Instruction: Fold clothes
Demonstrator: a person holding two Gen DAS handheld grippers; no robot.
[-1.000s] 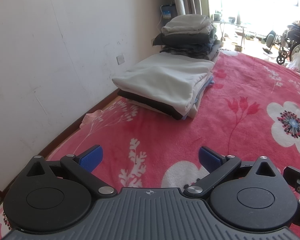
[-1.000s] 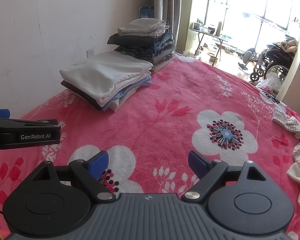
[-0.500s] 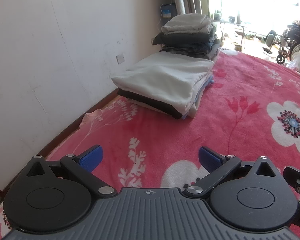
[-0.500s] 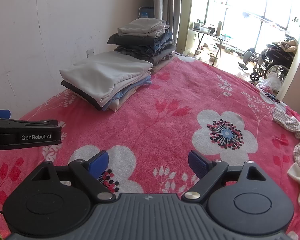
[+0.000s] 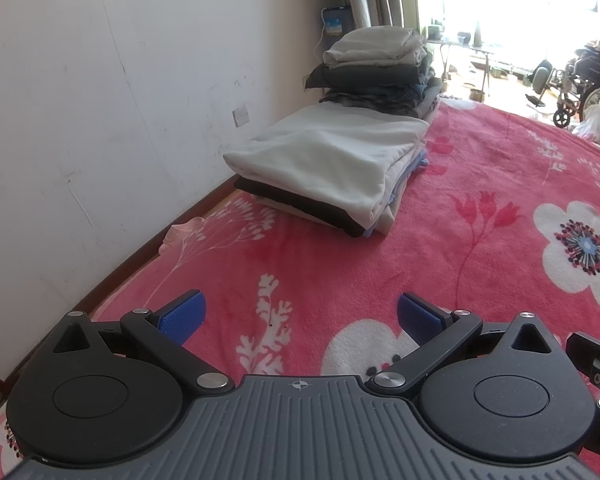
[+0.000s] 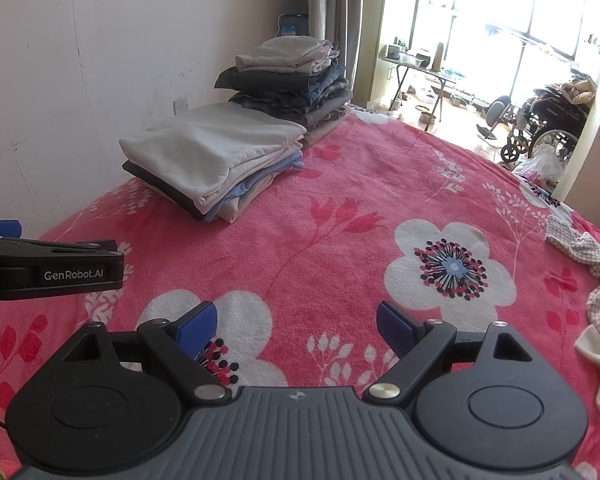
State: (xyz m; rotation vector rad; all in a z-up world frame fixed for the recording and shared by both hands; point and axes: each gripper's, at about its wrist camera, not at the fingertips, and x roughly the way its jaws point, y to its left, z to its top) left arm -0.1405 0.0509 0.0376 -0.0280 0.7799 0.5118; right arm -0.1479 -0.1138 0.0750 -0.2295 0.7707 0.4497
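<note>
While each hand-held gripper, left [image 5: 298,316] and right [image 6: 296,326], hovers spread and empty over the pink bed [image 6: 340,208], the unfolded checked garment [image 6: 588,248] lies crumpled at the bed's right edge, probably light and floppy, best pinched at a hem corner.

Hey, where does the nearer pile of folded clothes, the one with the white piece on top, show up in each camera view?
Left wrist view: the white-topped pile lies just above centre, close to the wall.
Right wrist view: the same pile lies upper left of centre.
Shared landmark: the taller dark stack of folded clothes right behind it, by the curtain.
</note>
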